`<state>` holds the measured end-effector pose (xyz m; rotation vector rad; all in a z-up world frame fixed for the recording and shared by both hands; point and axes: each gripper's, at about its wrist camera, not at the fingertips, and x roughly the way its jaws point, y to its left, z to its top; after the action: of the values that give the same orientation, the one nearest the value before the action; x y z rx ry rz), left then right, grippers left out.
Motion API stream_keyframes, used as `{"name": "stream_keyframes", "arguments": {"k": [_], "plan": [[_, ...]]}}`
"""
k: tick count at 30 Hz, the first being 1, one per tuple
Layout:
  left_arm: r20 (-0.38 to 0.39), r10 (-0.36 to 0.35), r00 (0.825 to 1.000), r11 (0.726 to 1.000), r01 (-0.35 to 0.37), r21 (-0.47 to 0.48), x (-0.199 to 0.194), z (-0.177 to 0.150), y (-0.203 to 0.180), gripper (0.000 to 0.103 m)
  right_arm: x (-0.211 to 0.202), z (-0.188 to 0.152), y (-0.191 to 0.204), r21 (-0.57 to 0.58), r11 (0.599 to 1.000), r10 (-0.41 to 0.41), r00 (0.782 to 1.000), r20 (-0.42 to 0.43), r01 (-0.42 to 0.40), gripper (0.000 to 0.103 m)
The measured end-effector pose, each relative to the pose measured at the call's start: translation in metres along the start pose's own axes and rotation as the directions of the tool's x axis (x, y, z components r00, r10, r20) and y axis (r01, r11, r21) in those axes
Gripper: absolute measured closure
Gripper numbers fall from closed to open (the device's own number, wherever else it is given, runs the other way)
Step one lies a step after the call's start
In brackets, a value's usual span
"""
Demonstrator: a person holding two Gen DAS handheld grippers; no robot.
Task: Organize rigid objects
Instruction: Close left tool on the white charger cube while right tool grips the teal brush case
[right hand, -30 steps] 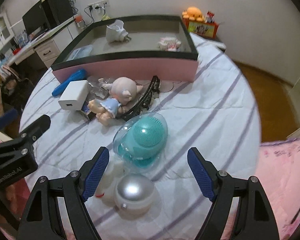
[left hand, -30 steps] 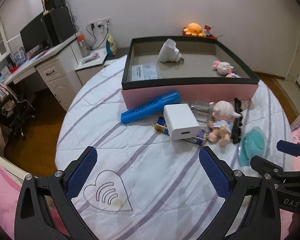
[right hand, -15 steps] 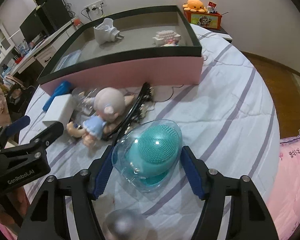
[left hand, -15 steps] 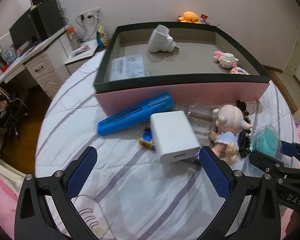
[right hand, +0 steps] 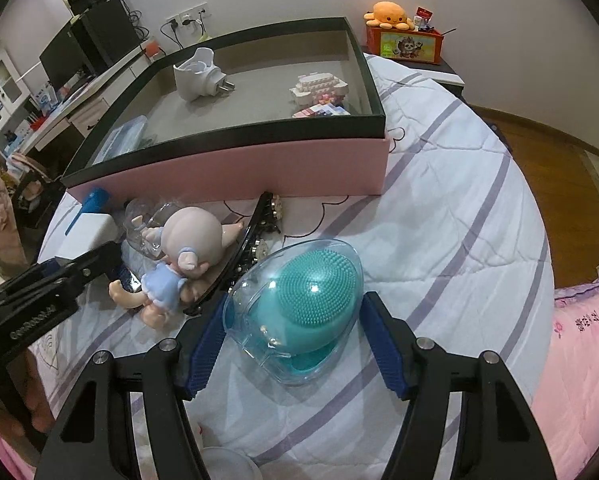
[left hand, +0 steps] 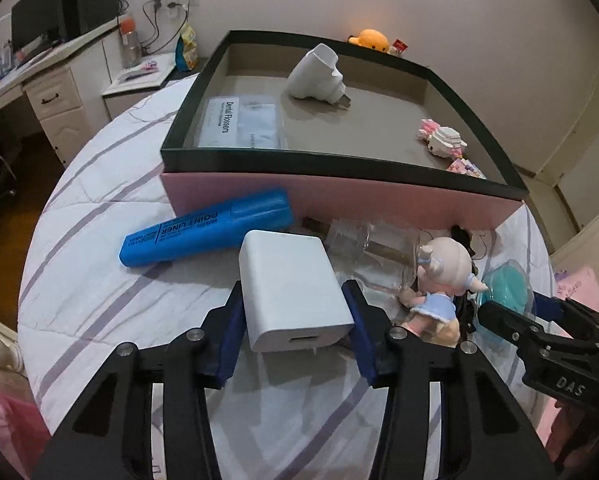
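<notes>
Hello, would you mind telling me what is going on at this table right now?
A person is tidying loose items into the pink box, with a gripper in each hand. The left gripper has just been closing its jaws, and they now clasp the white charger. The right gripper brackets the teal brush in its clear case, pads at its sides. The blue marker and the doll lie outside the box.

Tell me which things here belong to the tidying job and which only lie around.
Job:
- white charger, in left gripper
- teal brush case, in right gripper
- doll
- blue marker
- pink box

Lying about:
- orange plush
- desk
</notes>
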<state>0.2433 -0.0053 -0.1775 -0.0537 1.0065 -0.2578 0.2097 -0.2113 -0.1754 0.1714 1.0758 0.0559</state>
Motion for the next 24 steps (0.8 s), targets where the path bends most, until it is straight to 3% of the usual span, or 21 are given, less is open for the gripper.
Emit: {"name": "stream_keyframes", "arguments": {"k": [8,15,16,18,22,24], "plan": [[0.017,0.069,0.997,0.995,-0.07,0.077,-0.012,-0.008,-0.003,0.056,0.0,0.0,0.003,-0.004,1.0,-0.009,1.0,0.004,0.009,0.035],[0.032,0.038,0.999,0.998,-0.039,0.039,-0.024,-0.013,0.013,0.057,0.0,0.0,0.002,0.005,1.0,-0.009,1.0,0.006,0.009,0.035],[0.035,0.042,0.998,0.998,-0.044,0.037,-0.025,-0.014,0.014,0.06,0.0,0.0,0.002,0.006,1.0,-0.009,1.0,0.006,0.009,0.035],[0.028,0.058,0.998,0.998,-0.059,0.029,-0.028,-0.014,0.017,0.077,-0.001,0.0,0.003,0.009,1.0,-0.009,1.0,0.005,0.009,0.035],[0.039,0.057,0.998,0.998,-0.057,0.021,-0.031,-0.013,0.019,0.078,-0.005,0.001,0.0,0.024,0.999,0.035,0.999,0.005,-0.035,0.036],[0.039,0.06,0.997,0.998,-0.061,0.025,-0.03,-0.015,0.018,0.078,-0.009,-0.001,0.003,0.017,1.0,0.006,1.0,0.015,-0.006,0.036]]}}
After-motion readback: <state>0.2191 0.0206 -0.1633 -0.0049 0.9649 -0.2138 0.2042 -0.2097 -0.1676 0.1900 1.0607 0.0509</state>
